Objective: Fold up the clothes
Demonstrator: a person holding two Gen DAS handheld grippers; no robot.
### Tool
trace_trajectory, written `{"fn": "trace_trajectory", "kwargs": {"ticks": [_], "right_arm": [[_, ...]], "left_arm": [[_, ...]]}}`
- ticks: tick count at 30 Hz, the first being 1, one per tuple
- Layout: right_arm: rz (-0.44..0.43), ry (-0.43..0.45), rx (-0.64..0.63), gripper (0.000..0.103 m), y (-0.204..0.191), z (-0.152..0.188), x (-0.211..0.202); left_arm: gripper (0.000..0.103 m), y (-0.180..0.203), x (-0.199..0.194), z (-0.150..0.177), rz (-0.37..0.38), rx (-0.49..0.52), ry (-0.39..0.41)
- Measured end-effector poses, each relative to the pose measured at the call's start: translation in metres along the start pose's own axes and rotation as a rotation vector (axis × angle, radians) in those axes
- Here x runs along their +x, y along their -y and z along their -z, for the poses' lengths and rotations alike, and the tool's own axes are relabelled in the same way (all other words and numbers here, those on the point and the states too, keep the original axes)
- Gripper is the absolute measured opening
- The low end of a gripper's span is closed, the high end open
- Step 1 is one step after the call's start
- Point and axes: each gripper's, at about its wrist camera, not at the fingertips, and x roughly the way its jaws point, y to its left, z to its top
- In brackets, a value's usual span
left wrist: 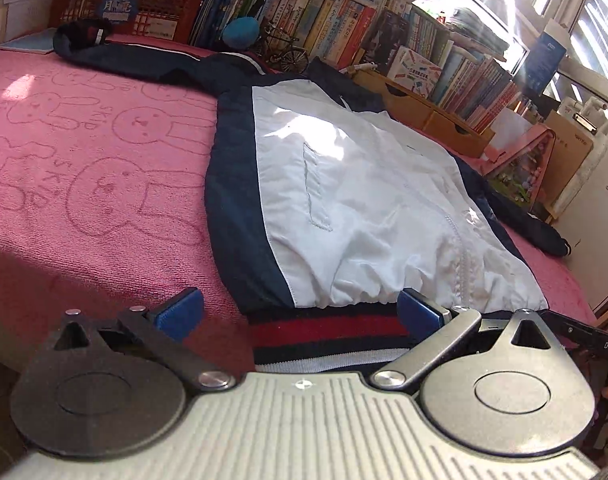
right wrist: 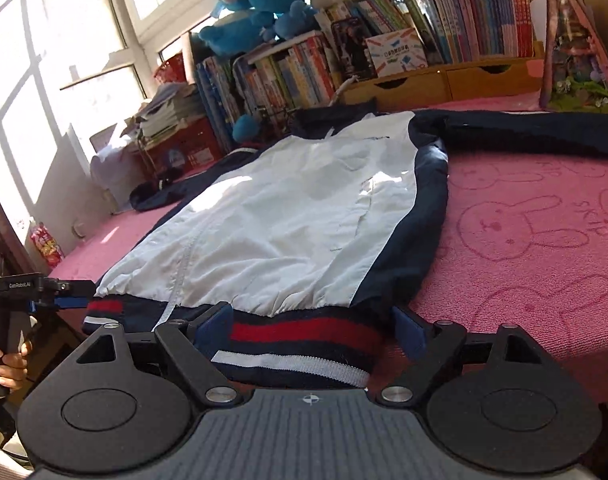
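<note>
Pink towel-like cover [left wrist: 84, 168], embossed with rabbit figures and lettering; fills the left of the left wrist view and the right of the right wrist view.
Rows of upright books [right wrist: 288, 76], many colours, along the top of both views.
Blue plush toys [right wrist: 260, 4], upper centre of the right wrist view, above the books.
Wooden drawer unit [right wrist: 444, 82], under the upper-right books.
Red crate [left wrist: 144, 4], upper left of the left wrist view, papers stacked on top.
Small model bicycle [left wrist: 288, 50], in front of the books, upper centre.
Window [right wrist: 44, 60], sunlit, upper left of the right wrist view.
</note>
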Motion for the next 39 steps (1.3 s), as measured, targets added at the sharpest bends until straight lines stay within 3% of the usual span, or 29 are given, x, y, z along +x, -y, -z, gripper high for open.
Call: {"fn": "trace_trajectory", "kwargs": {"ticks": [1,3,5,6,9,12,15,18,19,22,26,31,34,37,39], "right_arm": [[-0.012,0.008,0.016,0.08,-0.002,0.001,0.0],[-0.12,0.027,0.105,0.079,0.004,0.001,-0.007],[-0.242,0.05,0.195,0.067,0.013,-0.002,-0.015],[-0.282,0.06,0.226,0.067,0.017,-0.004,-0.019],[-0.214,0.047,0.209,0.067,0.02,-0.008,-0.017],[-0.173,0.021,0.208,0.067,0.021,-0.006,-0.007],[-0.215,0.033,0.25,0.068,0.019,-0.005,-0.003],[-0.355,0.035,0.395,0.066,0.036,-0.002,-0.009],[-0.346,0.034,0.412,0.066,0.041,-0.002,-0.013],[-0.191,0.001,0.326,0.066,0.039,-0.001,-0.021],[-0.263,-0.041,0.389,0.073,0.04,0.012,-0.011],[-0.313,-0.092,0.552,0.073,0.053,0.029,0.01],[-0.388,-0.087,0.682,0.064,0.06,0.034,0.02],[-0.477,-0.045,0.745,0.05,0.061,0.029,0.01],[-0.506,-0.011,0.752,0.048,0.062,0.023,-0.001]], "left_arm": [[0.103,0.001,0.001,0.005,0.009,-0.018,-0.001],[0.103,-0.002,0.005,0.014,0.035,-0.065,-0.034],[0.103,-0.009,0.013,0.023,0.058,-0.121,-0.075],[0.103,-0.013,0.016,0.027,0.065,-0.147,-0.086],[0.103,-0.026,0.022,0.026,0.087,-0.222,-0.073],[0.103,-0.025,0.026,0.02,0.168,-0.263,-0.04],[0.103,-0.023,0.024,0.02,0.196,-0.266,-0.027],[0.095,-0.02,0.02,0.022,0.205,-0.257,-0.021],[0.091,-0.019,0.018,0.022,0.21,-0.254,-0.016],[0.089,-0.023,0.01,0.02,0.251,-0.265,0.01],[0.095,-0.023,0.01,0.015,0.293,-0.284,0.033],[0.102,-0.027,0.009,0.008,0.367,-0.309,0.071],[0.102,-0.023,0.016,0.007,0.319,-0.32,0.044],[0.096,-0.015,-0.001,0.005,0.311,-0.267,0.098],[0.096,-0.012,-0.011,0.002,0.322,-0.227,0.115]]}}
